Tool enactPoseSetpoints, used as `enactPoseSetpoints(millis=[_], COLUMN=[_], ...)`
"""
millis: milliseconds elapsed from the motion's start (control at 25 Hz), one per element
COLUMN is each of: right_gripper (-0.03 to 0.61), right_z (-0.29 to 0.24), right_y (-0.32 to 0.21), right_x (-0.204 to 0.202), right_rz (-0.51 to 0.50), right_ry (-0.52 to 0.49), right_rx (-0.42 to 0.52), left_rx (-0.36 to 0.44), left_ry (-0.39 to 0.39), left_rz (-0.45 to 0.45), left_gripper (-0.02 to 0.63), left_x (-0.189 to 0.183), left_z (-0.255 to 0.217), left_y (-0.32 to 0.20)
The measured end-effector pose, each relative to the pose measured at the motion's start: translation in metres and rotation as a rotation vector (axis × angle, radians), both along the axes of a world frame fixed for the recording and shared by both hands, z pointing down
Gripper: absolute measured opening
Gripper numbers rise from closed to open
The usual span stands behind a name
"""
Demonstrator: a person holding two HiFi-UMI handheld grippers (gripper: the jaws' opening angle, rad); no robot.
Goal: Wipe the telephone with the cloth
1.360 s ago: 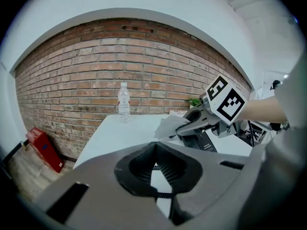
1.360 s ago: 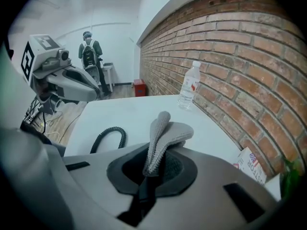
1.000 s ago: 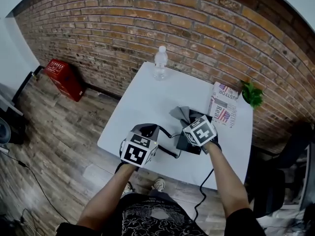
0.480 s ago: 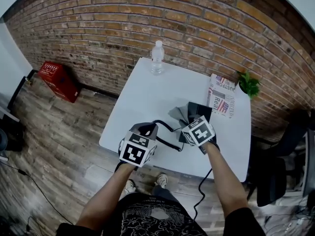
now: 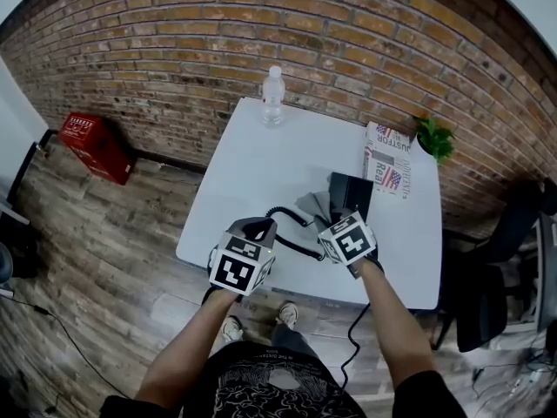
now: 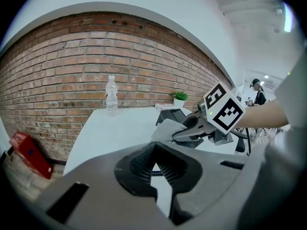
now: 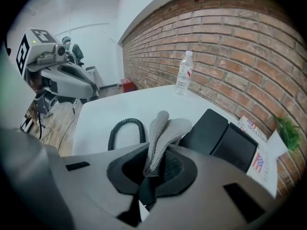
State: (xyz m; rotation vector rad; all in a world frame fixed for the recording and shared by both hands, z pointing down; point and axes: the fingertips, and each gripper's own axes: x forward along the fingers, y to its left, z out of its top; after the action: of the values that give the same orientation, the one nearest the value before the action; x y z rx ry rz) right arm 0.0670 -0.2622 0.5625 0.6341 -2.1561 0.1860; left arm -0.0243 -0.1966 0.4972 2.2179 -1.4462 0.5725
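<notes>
We've got the right gripper (image 7: 153, 159) clamped on the grey cloth (image 7: 170, 126). The cloth sticks up folded out of its jaws, just beside the left edge of the black telephone (image 5: 350, 193), and we can't tell if it's actually touching. The phone sits on the white table (image 5: 261, 159), toward the near right, with its coiled cord (image 7: 126, 122) lying to its left. Our left gripper (image 6: 154, 153) has its jaws pinched together with nothing in them, hovering at the table's near edge, left of the right one. On the far side there's a water bottle (image 5: 272, 97) standing upright, and at the far right a magazine (image 5: 385, 158) and a small plant (image 5: 433, 138).
</notes>
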Motion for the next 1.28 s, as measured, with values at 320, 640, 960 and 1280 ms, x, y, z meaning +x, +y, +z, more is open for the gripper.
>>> enactPoseSetpoints(millis=[320, 640, 960, 1280], right_gripper=[0.011, 0.011, 0.011, 0.011], right_z=[0.011, 0.022, 0.016, -0.044], right_y=[0.021, 0.041, 0.051, 0.035], right_x=[0.002, 0.006, 0.008, 0.024], right_rz=[0.035, 0.089, 0.156, 0.211], right_ry=[0.004, -0.004, -0.045, -0.132], right_rx=[-0.026, -0.046, -0.047, 0.048], left_rx=[0.001, -0.002, 0.001, 0.053], left_ry=[0.008, 0.005, 0.007, 0.012], left_rz=[0.028, 0.072, 0.093, 0.111], left_gripper=[0.005, 0.005, 0.005, 0.005], left_x=[-0.003, -0.003, -0.003, 0.009], left_z=[0.002, 0.006, 0.002, -0.024], left_y=[0.009, 0.023, 0.031, 0.011])
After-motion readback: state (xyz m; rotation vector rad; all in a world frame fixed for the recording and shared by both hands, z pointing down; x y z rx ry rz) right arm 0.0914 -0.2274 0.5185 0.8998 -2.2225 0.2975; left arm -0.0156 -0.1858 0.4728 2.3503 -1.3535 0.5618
